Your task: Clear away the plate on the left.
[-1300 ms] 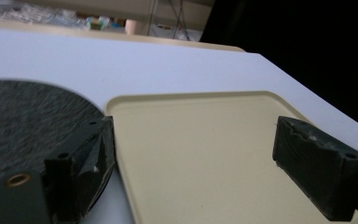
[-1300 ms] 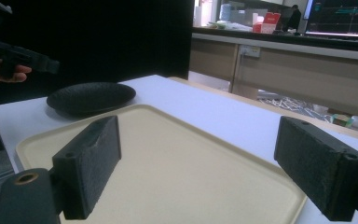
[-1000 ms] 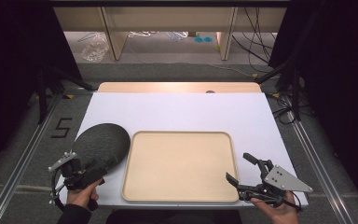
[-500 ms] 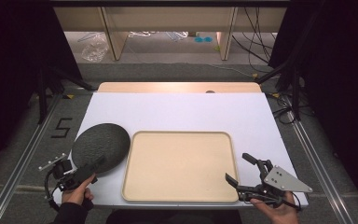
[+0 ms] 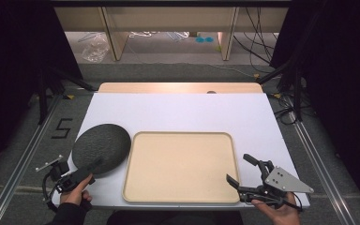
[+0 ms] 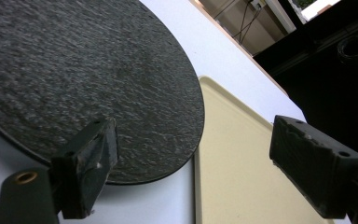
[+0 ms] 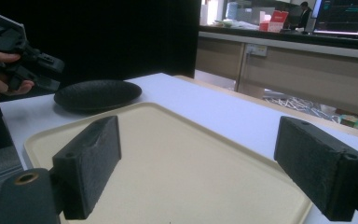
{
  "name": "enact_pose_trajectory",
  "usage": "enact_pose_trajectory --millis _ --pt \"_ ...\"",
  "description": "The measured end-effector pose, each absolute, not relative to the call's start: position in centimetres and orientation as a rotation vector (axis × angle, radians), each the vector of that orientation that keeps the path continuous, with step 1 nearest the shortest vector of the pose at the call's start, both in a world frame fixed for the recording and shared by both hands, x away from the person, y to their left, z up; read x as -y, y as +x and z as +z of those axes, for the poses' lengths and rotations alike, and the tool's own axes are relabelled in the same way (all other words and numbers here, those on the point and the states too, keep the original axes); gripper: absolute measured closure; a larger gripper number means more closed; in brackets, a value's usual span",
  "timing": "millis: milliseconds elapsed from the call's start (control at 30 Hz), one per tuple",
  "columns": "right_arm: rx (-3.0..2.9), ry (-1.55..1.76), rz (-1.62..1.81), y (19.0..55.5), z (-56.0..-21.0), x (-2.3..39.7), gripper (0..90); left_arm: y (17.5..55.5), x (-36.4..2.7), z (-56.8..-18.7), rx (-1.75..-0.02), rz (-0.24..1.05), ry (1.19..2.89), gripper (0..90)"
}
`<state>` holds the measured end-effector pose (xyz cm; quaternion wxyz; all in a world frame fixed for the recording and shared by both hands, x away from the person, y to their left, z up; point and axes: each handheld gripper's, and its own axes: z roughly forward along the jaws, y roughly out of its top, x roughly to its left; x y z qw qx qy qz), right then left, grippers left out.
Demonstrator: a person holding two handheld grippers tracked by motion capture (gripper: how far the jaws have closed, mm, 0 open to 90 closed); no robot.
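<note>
Dark round plate beside a beige tray, both grippers spread wide

The plate (image 5: 101, 148) is a flat matte disc with a pebbled, stone-like face, lying on the white table (image 5: 178, 112) just left of the tray (image 5: 180, 166), a smooth cream rectangle with rounded corners and a low raised rim. The left gripper (image 5: 91, 168) hovers at the plate's near edge, its blocky black jaws apart and holding nothing; the right gripper (image 5: 240, 169), jaws also gaping and empty, sits by the tray's right near corner
</note>
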<state>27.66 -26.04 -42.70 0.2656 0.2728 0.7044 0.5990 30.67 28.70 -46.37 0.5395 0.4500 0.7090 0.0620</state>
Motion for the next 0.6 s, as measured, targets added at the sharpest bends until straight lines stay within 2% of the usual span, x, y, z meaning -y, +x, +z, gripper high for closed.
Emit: enact_pose_trajectory --millis 267,600 --pt "-1.922 0.747 1.636 27.6 -42.7 25.9 15.7 30.9 -30.0 -47.3 -1.721 0.074 0.981 15.1" --pt "-1.933 0.749 1.617 27.5 -42.7 25.9 15.8 30.8 -31.0 -47.9 -1.770 0.047 0.910 15.7"
